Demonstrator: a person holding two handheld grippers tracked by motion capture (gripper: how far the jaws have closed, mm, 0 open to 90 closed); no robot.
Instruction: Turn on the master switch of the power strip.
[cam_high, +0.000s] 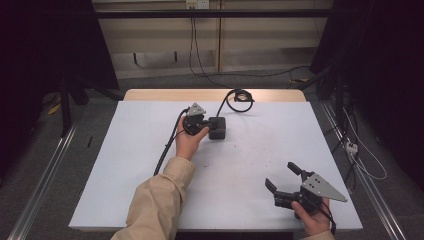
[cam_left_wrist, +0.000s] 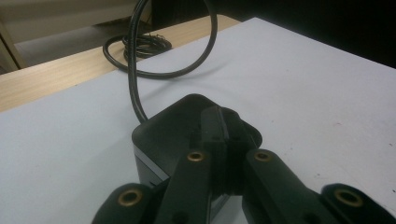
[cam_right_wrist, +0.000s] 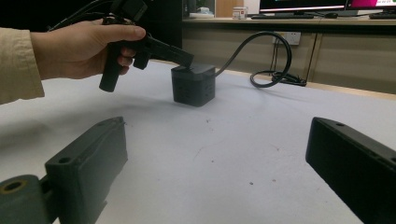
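— Jaws first: on the left gripper (cam_left_wrist: 223, 135) we see them pressed together, tips resting on top of the black box (cam_left_wrist: 187, 126). Nothing sits between them that we can make out.

— And from the right gripper view we've got the left hand (cam_right_wrist: 79, 49) wrapped round the handle, the gripper angled down onto the box's near top edge.

— Where's the box?

— On the white table (cam_high: 125, 165), toward the far middle, just beside that left gripper (cam_high: 202, 125). Its black cable (cam_high: 235, 100) rises from the far side, loops, and ends in a coil at the table's wooden back edge.

— The right gripper (cam_high: 281, 176)?

— Wide open, we'd say; both jaws stand well apart with bare tabletop between them. It's near the front right corner, held by the right hand (cam_high: 312, 217), grey plate on top.

— Distance between the two?

— Well apart. A tan sleeve (cam_high: 155, 200) comes in from the bottom toward the left one.
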